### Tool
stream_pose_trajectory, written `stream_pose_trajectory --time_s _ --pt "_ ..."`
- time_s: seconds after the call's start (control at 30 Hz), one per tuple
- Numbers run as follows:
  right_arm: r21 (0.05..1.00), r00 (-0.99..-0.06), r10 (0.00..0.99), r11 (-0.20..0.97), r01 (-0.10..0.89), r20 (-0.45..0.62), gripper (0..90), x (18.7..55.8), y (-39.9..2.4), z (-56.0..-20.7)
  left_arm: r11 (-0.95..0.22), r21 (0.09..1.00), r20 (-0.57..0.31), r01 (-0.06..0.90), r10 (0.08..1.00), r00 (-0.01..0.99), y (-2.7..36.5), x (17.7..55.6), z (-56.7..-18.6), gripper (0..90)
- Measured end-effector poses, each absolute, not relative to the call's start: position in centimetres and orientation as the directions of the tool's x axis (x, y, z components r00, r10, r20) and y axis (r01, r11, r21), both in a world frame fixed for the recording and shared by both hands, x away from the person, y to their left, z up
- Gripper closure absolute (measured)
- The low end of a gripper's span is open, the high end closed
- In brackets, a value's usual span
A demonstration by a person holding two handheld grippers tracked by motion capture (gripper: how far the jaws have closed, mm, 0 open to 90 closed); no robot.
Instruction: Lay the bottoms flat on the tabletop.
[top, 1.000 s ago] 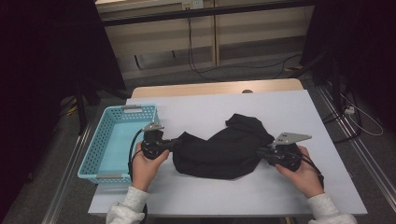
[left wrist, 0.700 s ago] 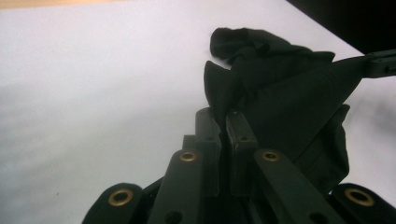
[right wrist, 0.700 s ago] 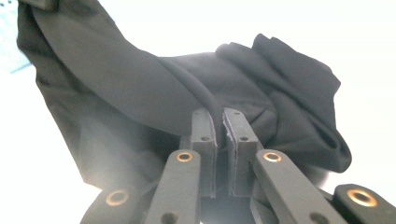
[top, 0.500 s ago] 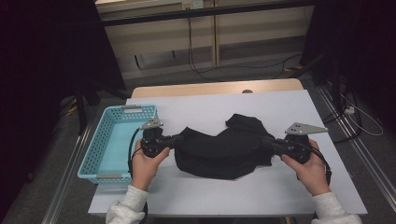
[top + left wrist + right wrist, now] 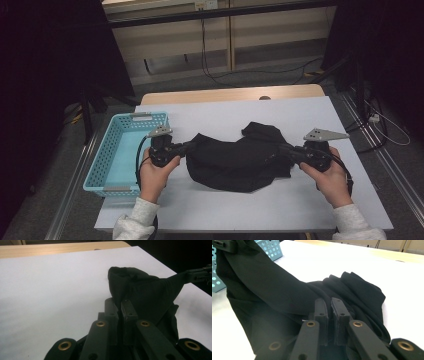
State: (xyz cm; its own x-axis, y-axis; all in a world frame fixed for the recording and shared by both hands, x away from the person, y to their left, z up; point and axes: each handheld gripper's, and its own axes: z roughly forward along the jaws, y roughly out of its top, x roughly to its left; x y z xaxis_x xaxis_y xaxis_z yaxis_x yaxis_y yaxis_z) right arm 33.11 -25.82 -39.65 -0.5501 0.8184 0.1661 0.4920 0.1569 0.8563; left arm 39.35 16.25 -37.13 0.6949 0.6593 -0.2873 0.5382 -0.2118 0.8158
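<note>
- The bench takes up the middle of the high view, its white top running from the lower left to the right edge, with a strip of bare wood along its far side.
- The cloth, black and crumpled, lies at the centre of the bench in the high view, stretched between the two grippers; a folded lump of it rises at its upper right.
- The basket, pale blue and perforated, sits at the left edge of the bench in the high view, just beside the left gripper and apart from the cloth.
- The left gripper sits left of centre in the high view, with a hand around it. Its fingers are clamped together on the left end of the cloth, which runs up and to the right from between them in the left gripper view.
- The right gripper sits right of centre in the high view, also held by a hand. Its fingers are pinched on the right edge of the cloth, which spreads away to the upper left of the right gripper view.
</note>
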Motion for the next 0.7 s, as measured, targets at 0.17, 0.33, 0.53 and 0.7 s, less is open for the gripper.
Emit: stream_pose_trajectory --time_s 0.17,0.33,0.53,0.7 --pt "0.858 -0.547 0.821 0.156 0.49 0.163 84.7 33.1 -25.9 -39.4 -0.213 0.815 -0.288 0.538 0.657 0.697 16.3 39.5 -36.9 85.8" --pt "0.864 -0.546 0.819 0.136 0.484 0.177 84.8 33.0 -26.4 -38.5 -0.204 0.823 -0.296 0.531 0.643 0.706 16.2 39.6 -36.1 85.7" --pt "0.862 -0.537 0.83 0.154 0.482 0.152 85.0 34.3 -25.8 -37.5 -0.208 0.829 -0.278 0.519 0.652 0.705 16.4 40.2 -35.2 85.8" --pt "0.865 -0.52 0.846 0.168 0.473 0.12 85.0 35.7 -26.0 -35.6 -0.186 0.84 -0.281 0.51 0.655 0.702 16.5 41.1 -34.2 85.8"
